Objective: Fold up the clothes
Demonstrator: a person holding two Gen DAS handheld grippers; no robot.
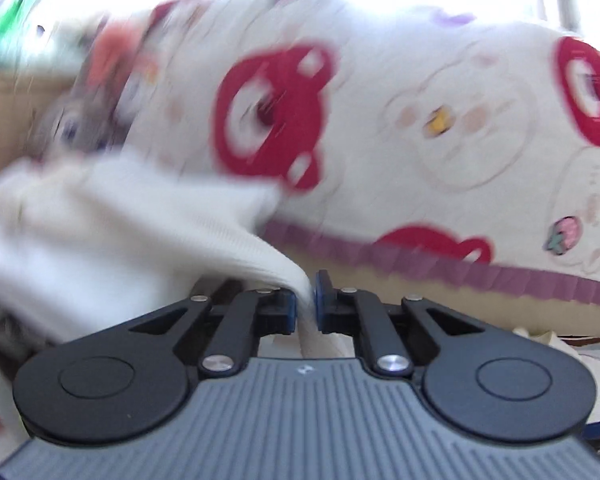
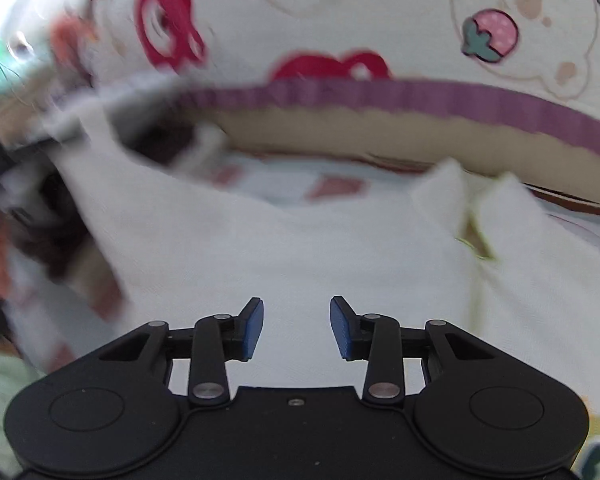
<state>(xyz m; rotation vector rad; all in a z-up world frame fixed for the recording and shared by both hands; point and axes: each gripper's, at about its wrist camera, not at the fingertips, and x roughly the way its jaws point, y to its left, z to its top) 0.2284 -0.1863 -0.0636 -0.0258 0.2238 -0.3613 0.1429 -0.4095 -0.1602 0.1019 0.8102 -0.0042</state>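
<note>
Bright window light washes out the top of the left view, and below it a big cream quilt [image 1: 420, 120] printed with red bears and a strawberry fills the background, edged by a purple frill [image 1: 480, 276]. Under that, the bed sheet [image 2: 284, 184] shows pale with reddish patches. A brown box wall [image 1: 4, 120] sits at far left, and everything is smeared with blur.

The white garment [image 2: 300, 248] lies spread across the sheet, right in front of my right gripper [image 2: 297, 328]. My left gripper [image 1: 305, 300] has its jaws pinched together on a fold of that same cloth, which drapes off to the left from the pads. The right jaws stand apart over the fabric with nothing between them; I can't tell whether the tips touch the cloth.

My worries from here:

- The left pinch looks thin, just an edge of fabric. If I pull hard or fast, I judge it could slide out and the lifted side would flop back.
- With only one side held, raising it further would likely drag the garment into a bunch instead of a clean fold line.
- If I close the right jaws where they are, in mid-panel, I may grab a loose hump, perhaps two layers, or the sheet beneath.
- The quilt is close behind; swinging cloth toward it could catch the frill.
- The blur makes it hard for me to judge seams, so I'd slow down before committing.
</note>
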